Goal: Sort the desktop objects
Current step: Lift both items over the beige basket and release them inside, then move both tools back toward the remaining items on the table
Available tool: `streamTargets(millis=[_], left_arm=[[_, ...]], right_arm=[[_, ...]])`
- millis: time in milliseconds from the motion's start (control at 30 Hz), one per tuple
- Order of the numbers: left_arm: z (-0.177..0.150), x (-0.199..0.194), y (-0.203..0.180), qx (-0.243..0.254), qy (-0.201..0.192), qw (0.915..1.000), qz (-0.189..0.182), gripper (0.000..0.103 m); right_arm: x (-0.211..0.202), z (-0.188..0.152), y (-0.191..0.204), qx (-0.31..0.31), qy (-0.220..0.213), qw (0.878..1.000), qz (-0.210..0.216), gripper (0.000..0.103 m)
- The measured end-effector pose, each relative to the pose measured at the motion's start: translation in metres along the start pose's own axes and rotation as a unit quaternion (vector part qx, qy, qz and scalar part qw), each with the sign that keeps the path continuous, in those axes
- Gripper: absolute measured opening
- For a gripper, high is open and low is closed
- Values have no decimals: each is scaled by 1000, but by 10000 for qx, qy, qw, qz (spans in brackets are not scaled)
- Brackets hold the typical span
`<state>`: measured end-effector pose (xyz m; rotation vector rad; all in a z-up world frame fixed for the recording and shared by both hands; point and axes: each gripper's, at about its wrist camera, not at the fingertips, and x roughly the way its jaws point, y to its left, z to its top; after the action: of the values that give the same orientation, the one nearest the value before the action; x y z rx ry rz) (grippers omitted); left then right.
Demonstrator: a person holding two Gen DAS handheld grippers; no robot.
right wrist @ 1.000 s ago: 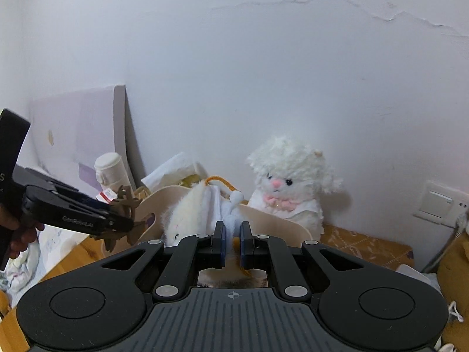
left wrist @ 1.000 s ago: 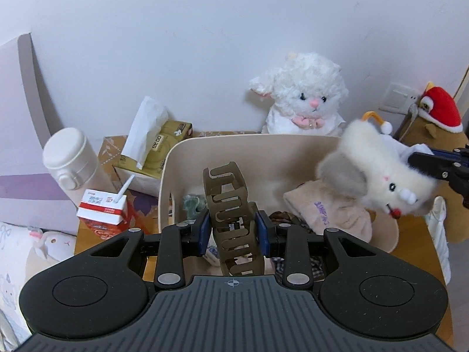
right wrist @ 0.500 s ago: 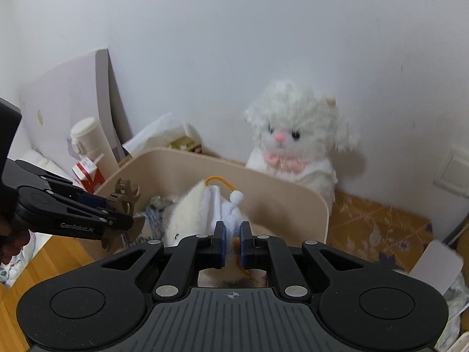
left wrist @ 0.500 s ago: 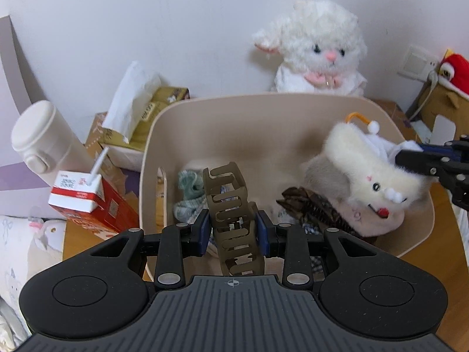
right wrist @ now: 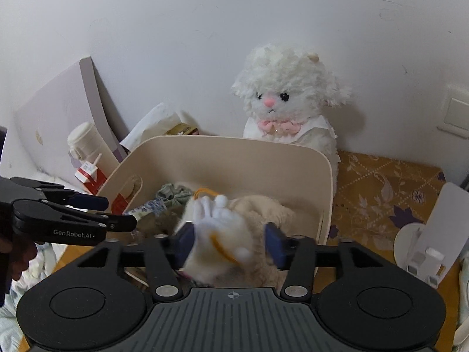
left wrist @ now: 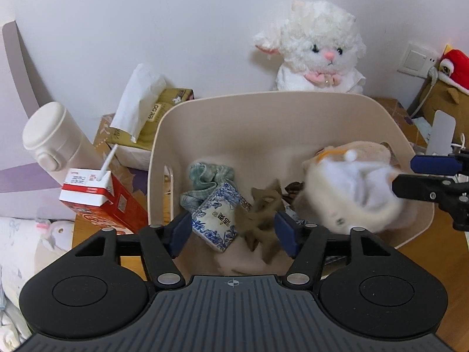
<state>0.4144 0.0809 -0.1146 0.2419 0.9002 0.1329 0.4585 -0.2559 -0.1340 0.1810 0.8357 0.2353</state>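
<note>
Beige bin [left wrist: 293,99]: landmark, beside lamb [left wrist: 319,50].
Left gripper [left wrist: 231,231]: above bin, jaws spread, released.
Hair clip [left wrist: 261,220]: blurred, inside bin.
Right gripper [right wrist: 228,243]: above bin, jaws spread, released.
Furry toy [right wrist: 222,228]: blurred, inside bin.

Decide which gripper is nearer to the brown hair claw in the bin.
Left. The left gripper is open around the blurred brown hair claw; the right gripper is open farther right, around the white plush toy.
</note>
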Motion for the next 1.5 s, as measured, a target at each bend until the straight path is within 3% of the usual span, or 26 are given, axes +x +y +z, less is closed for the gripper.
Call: streamTargets(millis=[67, 333, 500, 733, 1067, 1500], left_arm=[[-1, -6, 1, -40, -71, 9999, -114, 69], [-9, -34, 1, 58, -362, 9993, -78, 74], [-20, -47, 4, 82, -431, 9990, -54, 75], [-44, -49, 14, -145, -234, 9996, -50, 76], [-82, -21, 19, -295, 594, 9978, 74, 77], [-114, 18, 22, -738, 1280, 9890, 6, 80]], right_arm=[[-4, -1, 1, 28, -16, 10000, 7, 65], [-33, -12, 9, 20, -271, 9995, -169, 98], [-48, -29, 14, -57, -343, 9991, -232, 103], [-64, -55, 7, 195, -287, 9990, -297, 103], [-55, -95, 4, 123, 279, 9977, -602, 103], [-27, -144, -3, 229, 1136, 9905, -734, 103]])
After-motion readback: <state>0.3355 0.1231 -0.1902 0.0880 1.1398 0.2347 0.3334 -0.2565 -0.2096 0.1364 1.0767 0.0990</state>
